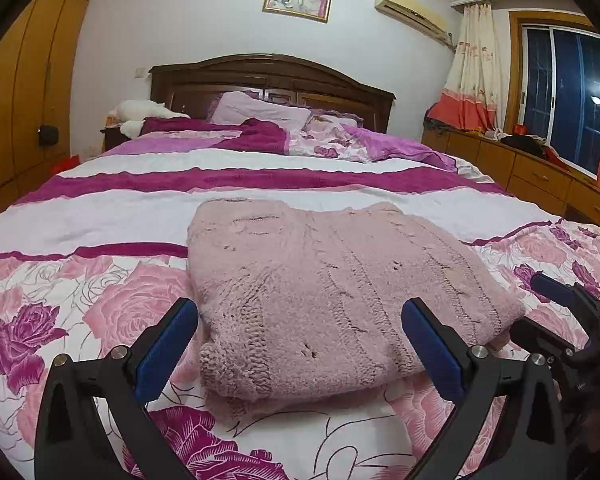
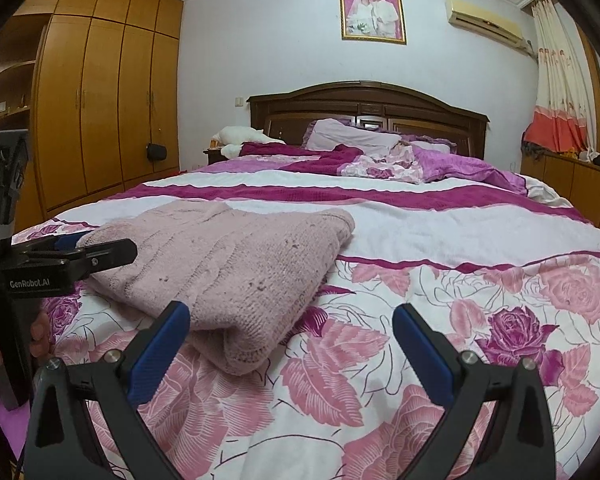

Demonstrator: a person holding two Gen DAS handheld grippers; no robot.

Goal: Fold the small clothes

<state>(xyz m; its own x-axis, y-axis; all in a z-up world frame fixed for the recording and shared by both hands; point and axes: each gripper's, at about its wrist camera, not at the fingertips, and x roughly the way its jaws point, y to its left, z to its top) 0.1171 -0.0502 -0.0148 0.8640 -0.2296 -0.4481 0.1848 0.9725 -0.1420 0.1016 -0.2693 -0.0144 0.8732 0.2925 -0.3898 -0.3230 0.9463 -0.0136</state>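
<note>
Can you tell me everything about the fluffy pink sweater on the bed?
The pink knit sweater is dusty pink, thick and fuzzy, with cable ridges and little holes in the knitting. It is folded into a chunky rectangle with rounded, doubled edges and lies flat on the rose-print bedspread near the foot of the bed. The left tool is open, its blue fingers on either side of the near edge. The right tool is open beside it, holding nothing.

Folded knit sweater (image 1: 332,304): dusty pink, cable-patterned.
Quilted bed cover (image 2: 460,340): white, magenta stripes, pink-and-purple roses.
Gripper pads (image 1: 168,348): blue.
</note>
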